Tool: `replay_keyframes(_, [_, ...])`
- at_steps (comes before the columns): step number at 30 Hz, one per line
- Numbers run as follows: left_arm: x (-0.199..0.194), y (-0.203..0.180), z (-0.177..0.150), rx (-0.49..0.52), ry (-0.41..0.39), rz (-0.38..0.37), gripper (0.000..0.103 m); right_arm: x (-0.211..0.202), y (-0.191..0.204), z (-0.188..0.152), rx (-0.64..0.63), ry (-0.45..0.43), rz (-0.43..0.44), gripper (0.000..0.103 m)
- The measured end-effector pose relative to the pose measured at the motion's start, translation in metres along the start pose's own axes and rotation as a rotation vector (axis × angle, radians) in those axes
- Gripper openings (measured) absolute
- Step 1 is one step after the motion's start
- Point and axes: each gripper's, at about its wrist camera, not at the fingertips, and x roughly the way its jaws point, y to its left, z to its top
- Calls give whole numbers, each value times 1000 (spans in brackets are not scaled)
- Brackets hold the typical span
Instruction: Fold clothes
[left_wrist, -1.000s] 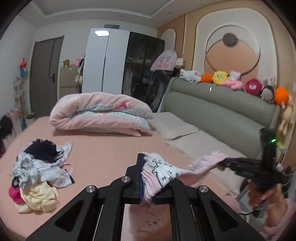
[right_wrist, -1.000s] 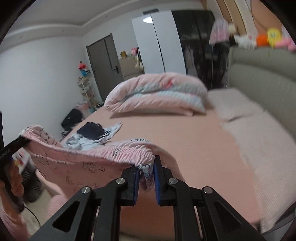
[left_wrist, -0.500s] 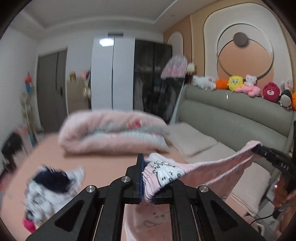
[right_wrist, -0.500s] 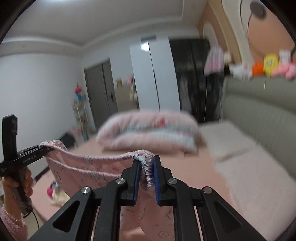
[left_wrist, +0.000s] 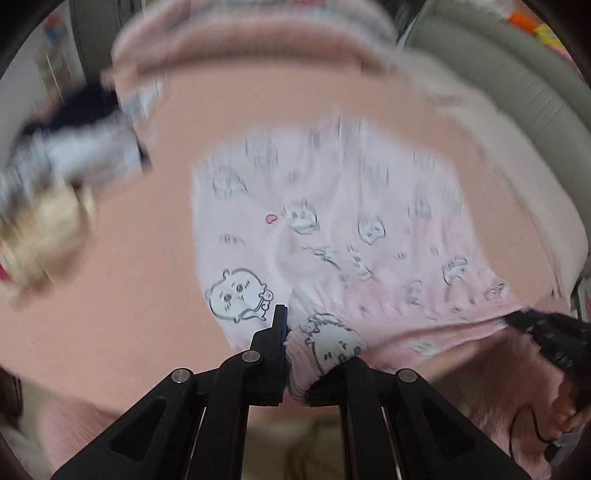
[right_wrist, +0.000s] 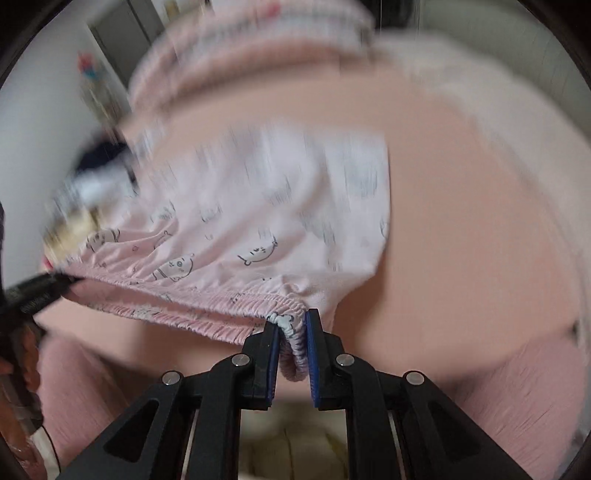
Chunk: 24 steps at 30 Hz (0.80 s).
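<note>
Pale pink pyjama shorts (left_wrist: 332, 229) with small cartoon animals are spread out over the pink bed sheet (left_wrist: 140, 266). My left gripper (left_wrist: 295, 343) is shut on one end of the elastic waistband. My right gripper (right_wrist: 290, 339) is shut on the other end of the waistband (right_wrist: 207, 306), which stretches between the two. The shorts (right_wrist: 266, 206) lie away from me on the bed with the waistband at the near edge. Each gripper shows at the other view's side: the right gripper (left_wrist: 546, 332) and the left gripper (right_wrist: 37, 291). Both views are motion-blurred.
A heap of unfolded clothes (left_wrist: 62, 162) lies on the bed to the left of the shorts. A rolled pink duvet (left_wrist: 251, 33) lies across the far side. Pillows (left_wrist: 517, 155) and a grey-green headboard (left_wrist: 509, 59) are at the right. The bed's near edge (right_wrist: 517, 387) is just below the grippers.
Both grippers have dropped and tipped downward toward the bed. The shorts, earlier hanging stretched in the air between them, now lie spread on the sheet.
</note>
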Motion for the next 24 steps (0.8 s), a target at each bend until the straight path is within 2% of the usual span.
replay_keyframes(2, [14, 3, -15, -5, 56, -4, 7, 23, 2, -13, -10, 114, 23, 14])
replay_keyframes(5, [27, 6, -30, 13, 104, 25, 8, 27, 11, -23, -70, 144, -1, 14])
replay_keyframes(7, [29, 8, -35, 20, 120, 15, 9, 25, 16, -24, -97, 153, -13, 15])
replay_keyframes(9, [24, 9, -36, 25, 107, -4, 13, 17, 22, -27, -132, 173, 26, 17])
replay_keyframes(10, [20, 9, -36, 30, 98, -20, 19, 13, 25, -28, -147, 180, 43, 23])
replay_keyframes(11, [16, 8, -36, 33, 88, -40, 33, 8, 26, -29, -147, 169, 41, 29])
replay_keyframes(12, [11, 7, -37, 33, 74, -70, 44, 4, 26, -30, -147, 159, 40, 30])
replay_keyframes(13, [7, 6, -38, 32, 60, -100, 62, -1, 27, -31, -147, 148, 38, 30])
replay_keyframes(15, [-4, 8, -35, 22, 15, -159, 64, -13, 27, -29, -140, 109, 33, 30])
replay_keyframes(17, [-15, 9, -26, 21, -54, -174, 64, -23, 31, -18, -142, 50, 21, 30])
replay_keyframes(21, [-25, -3, -14, 71, -162, -140, 64, -30, 48, 18, -195, -52, -55, 30])
replay_keyframes(24, [8, -4, 4, 56, -190, -64, 64, -6, 52, 31, -193, -115, -158, 31])
